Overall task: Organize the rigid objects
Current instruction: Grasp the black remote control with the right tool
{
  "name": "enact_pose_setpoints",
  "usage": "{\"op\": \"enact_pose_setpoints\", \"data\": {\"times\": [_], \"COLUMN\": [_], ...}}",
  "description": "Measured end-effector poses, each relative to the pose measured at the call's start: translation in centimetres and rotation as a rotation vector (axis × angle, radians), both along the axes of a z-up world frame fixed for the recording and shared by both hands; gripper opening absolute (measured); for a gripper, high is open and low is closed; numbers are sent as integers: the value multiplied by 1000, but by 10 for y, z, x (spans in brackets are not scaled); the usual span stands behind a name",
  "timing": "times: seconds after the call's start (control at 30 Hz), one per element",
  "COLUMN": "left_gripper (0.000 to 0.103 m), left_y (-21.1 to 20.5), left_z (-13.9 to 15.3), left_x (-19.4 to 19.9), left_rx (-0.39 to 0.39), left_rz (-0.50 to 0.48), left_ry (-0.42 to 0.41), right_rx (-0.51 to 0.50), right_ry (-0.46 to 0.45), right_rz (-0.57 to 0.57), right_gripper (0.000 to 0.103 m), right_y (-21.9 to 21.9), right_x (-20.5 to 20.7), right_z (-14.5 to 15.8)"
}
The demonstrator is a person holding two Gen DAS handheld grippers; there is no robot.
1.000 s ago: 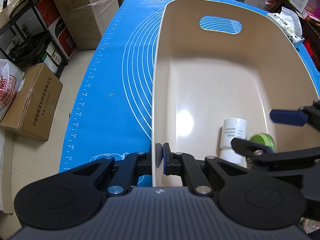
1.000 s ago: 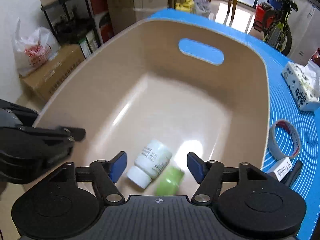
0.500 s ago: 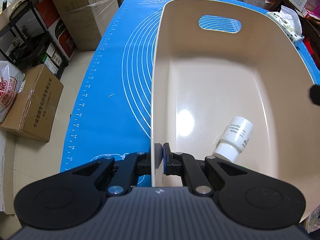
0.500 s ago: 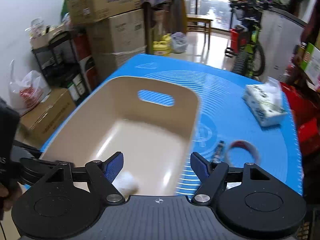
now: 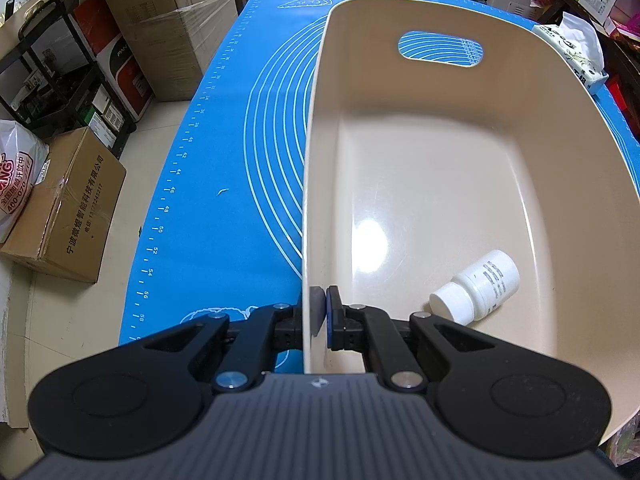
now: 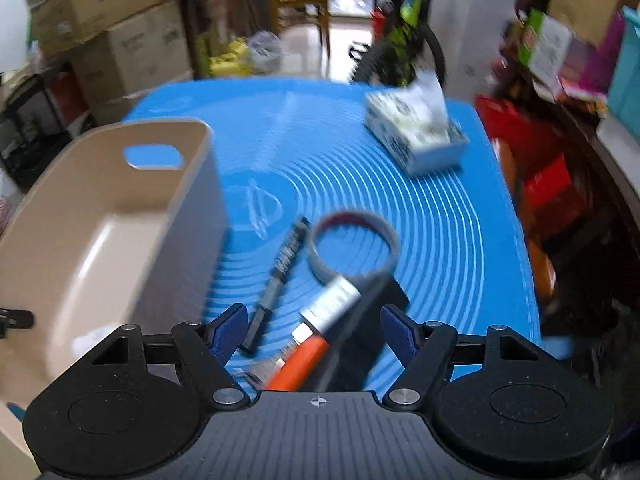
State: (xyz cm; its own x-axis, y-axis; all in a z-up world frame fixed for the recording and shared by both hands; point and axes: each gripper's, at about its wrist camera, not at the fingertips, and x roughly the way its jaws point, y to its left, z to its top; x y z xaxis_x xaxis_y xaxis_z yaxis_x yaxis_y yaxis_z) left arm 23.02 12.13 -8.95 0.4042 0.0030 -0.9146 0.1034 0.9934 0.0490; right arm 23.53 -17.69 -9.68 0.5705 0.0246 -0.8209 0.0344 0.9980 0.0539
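Observation:
In the left wrist view my left gripper (image 5: 319, 312) is shut on the left wall of the beige bin (image 5: 310, 184). A white bottle (image 5: 476, 288) lies on its side on the bin floor, near the right. In the right wrist view my right gripper (image 6: 316, 328) hangs open over the blue mat (image 6: 440, 208), right of the bin (image 6: 188, 208), with nothing gripped. Under and ahead of it lie a black pen (image 6: 280, 272), a grey tape ring (image 6: 352, 240), a silver-white tube (image 6: 334, 302), an orange item (image 6: 300, 368) and a black block (image 6: 372, 312). This view is blurred.
A tissue pack (image 6: 416, 132) sits at the far right of the mat. Cardboard boxes (image 5: 68, 204) and a black shelf (image 5: 48, 76) stand on the floor left of the table. Red boxes and clutter (image 6: 552, 184) crowd the table's right side.
My right gripper left the bin and swung right over the loose items on the mat. The white bottle rolled and now lies tilted. The left gripper kept its hold on the bin wall.

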Motion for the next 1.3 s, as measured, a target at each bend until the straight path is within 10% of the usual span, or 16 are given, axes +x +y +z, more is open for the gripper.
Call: {"op": "enact_pose_setpoints", "data": {"times": [0.97,1.3], "left_gripper": [9,11], "left_y": [1,2], "left_z": [1,1], "left_x": [0,0], "left_rx": [4,1], "left_rz": [4,4], "left_ry": [-3,-2], "right_rx": [-152,6], "right_ry": [145,179], "right_rz": [-81,-140], "right_gripper": [52,48], "right_y": [-4,-30], "right_x": [-5,5], "right_z": [-39,-62]}}
